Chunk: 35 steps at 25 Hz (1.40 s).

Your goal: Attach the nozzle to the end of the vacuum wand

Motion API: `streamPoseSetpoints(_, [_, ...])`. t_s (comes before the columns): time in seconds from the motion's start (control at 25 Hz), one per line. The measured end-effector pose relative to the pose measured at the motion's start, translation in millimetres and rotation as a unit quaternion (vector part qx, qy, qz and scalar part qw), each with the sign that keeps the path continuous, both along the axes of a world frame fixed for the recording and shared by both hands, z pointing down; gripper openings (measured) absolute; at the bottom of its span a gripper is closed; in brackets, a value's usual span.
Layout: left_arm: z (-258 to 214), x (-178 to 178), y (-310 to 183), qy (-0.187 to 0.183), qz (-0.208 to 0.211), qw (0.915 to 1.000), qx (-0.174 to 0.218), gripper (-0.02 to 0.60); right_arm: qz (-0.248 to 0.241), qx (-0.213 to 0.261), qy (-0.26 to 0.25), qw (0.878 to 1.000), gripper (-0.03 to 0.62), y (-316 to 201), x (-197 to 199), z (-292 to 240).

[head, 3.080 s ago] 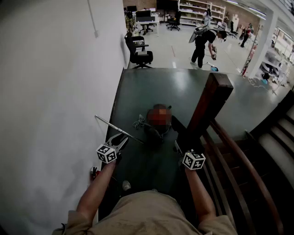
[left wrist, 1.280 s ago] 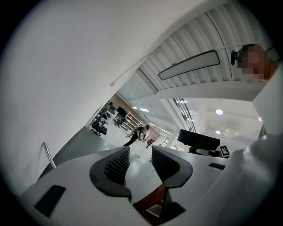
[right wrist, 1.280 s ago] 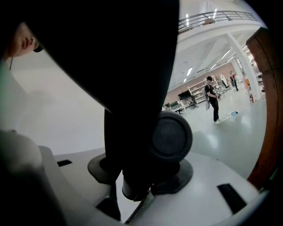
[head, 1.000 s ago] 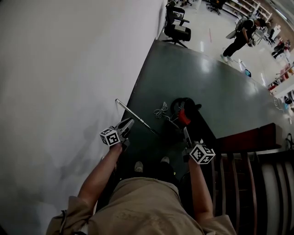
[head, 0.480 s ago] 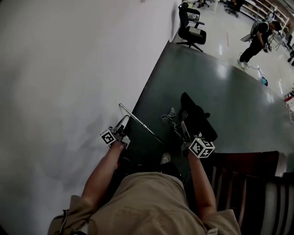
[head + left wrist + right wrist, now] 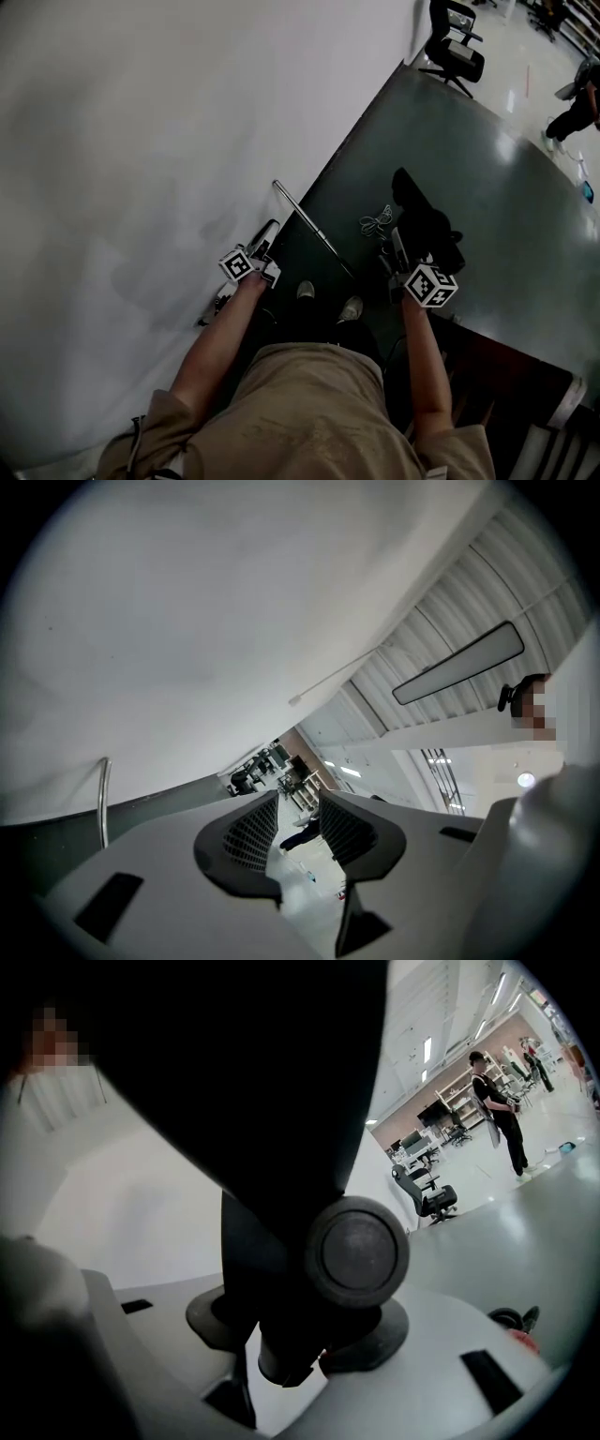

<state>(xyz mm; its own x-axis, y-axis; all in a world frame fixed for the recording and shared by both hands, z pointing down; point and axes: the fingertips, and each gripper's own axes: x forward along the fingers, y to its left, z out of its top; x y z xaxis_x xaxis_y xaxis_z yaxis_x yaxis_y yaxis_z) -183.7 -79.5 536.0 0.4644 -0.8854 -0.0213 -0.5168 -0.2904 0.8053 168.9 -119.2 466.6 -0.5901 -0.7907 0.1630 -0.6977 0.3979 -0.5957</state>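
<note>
Black vacuum nozzle (image 6: 427,220) clamped in the right claw (image 6: 396,246), thin silver wand (image 6: 311,228) apart at the white wall (image 6: 141,141).
A white cable coil (image 6: 378,222) lies between them on the dark green floor (image 6: 506,187); left claw (image 6: 267,232) has just been opening, partly spread, empty.

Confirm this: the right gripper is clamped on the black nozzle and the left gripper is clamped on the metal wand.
Not quite. The left gripper view shows the left gripper open, its jaws just opening, with nothing between them; the metal wand stands outside them by the wall. The right gripper is clamped on the black nozzle, as stated.
</note>
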Motion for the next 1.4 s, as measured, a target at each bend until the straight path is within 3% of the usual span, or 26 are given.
streamPoseSetpoints(0.28, [26.1, -59.3, -54.2, -0.04, -0.024, 0.9974, -0.055, 0.162, -0.014, -0.026, 0.015, 0.999, 0.192, -72.7, -57.9, 3.1])
streamPoseSetpoints(0.6, [76.1, -52.5, -55.3, -0.049, -0.036, 0.9928, -0.103, 0.169, -0.03, -0.024, 0.012, 0.999, 0.192, -73.1, -61.8, 14.3])
streamPoseSetpoints(0.84, [105.7, -66.4, -66.6, -0.095, -0.021, 0.9856, -0.139, 0.178, -0.034, -0.013, 0.001, 0.999, 0.192, -78.5, -66.3, 4.1])
streamPoseSetpoints(1.2, [150.1, -72.2, -104.9, -0.143, 0.001, 0.9722, -0.186, 0.183, -0.034, -0.047, 0.001, 0.998, 0.192, -96.3, -77.3, 23.3])
streamPoseSetpoints(1.4, [209.8, -108.3, -154.4, -0.145, 0.012, 0.9639, -0.223, 0.183, -0.019, -0.067, 0.008, 0.998, 0.192, -140.9, -123.8, 61.0])
